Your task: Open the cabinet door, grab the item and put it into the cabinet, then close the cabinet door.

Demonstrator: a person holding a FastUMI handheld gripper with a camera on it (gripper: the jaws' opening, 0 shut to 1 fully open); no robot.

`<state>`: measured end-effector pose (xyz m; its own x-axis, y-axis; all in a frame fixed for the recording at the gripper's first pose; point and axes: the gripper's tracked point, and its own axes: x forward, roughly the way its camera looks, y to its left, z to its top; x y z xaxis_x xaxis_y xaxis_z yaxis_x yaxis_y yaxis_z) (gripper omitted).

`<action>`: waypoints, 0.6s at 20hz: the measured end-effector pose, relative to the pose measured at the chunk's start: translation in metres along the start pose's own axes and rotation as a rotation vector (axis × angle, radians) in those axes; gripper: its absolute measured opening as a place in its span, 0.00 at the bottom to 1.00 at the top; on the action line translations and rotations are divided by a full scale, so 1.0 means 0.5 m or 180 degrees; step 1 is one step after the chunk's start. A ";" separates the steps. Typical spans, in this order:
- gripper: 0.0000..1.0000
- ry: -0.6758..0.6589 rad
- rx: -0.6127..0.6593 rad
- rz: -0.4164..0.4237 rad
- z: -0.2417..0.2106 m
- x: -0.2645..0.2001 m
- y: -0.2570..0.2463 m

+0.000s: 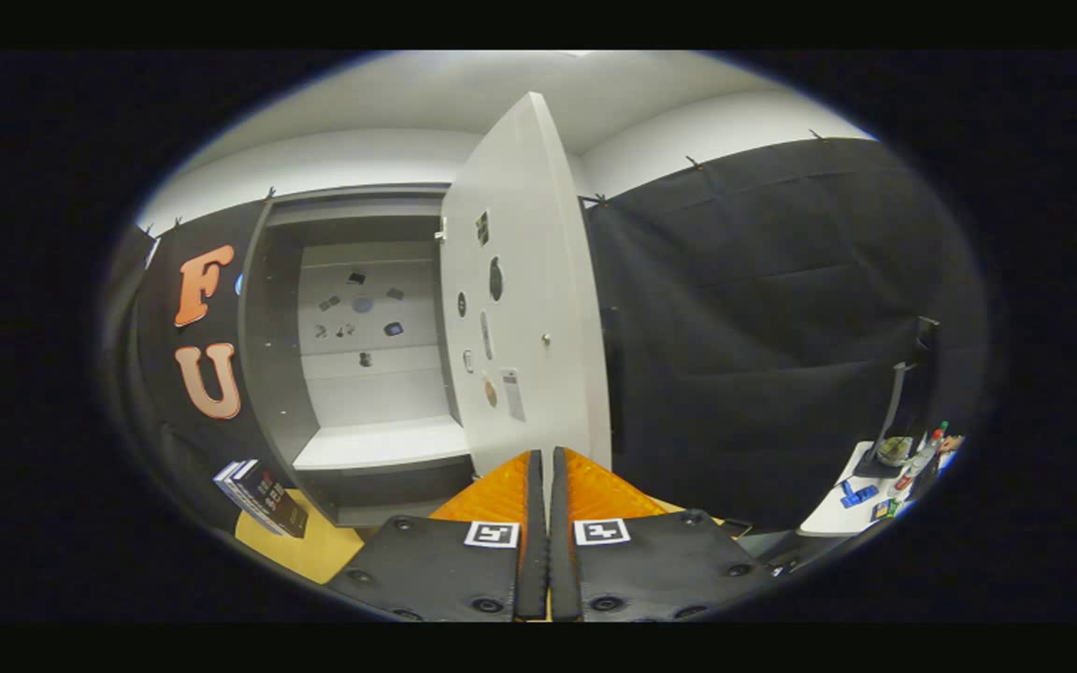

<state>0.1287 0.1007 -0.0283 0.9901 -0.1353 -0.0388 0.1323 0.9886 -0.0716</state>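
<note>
Item 1: one book [263, 497], dark-covered, lay on a yellow tabletop [309, 551] at about 10 o'clock from the fingertips, just below the cabinet's lower left corner. It sat outside the cabinet, well apart from the fingers. It was the one loose object near the cabinet and may have been the item to be stored.

Item 2: one cabinet [361, 346], standing open. One pale shelf [380, 442] crossed its lower part and carried nothing. The back panel [361, 308] bore roughly eight small dark stickers or marks, too small to identify, clustered at 11 o'clock from the gripper.

Item 3: one cabinet door [524, 280], white, swung outward and seen nearly edge-on, rising at 12 o'clock straight beyond the fingertips. Its inner face carried about seven small marks and one small knob-like stud.

Item 4: one gripper [543, 463], two fingers, drawn together to a narrow slit with nothing visibly clamped. The tips sat at the door's lower edge; whether they touched it could not be told.

Item 5: one white side table [842, 509] at 3 o'clock, well apart, holding one lamp-like stand, at least one bottle and a few small blue objects.
</note>
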 end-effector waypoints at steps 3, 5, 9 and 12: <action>0.11 0.0132 -0.0017 0.0170 -0.040 -0.004 0.051; 0.19 0.0230 -0.0025 0.0289 -0.071 -0.003 0.086; 0.52 0.0384 -0.0041 0.0462 -0.129 -0.004 0.143; 0.73 0.0471 -0.0110 0.0538 -0.171 -0.001 0.171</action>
<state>0.1353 0.1795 -0.1197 0.9798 0.0215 -0.1989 -0.0392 0.9956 -0.0856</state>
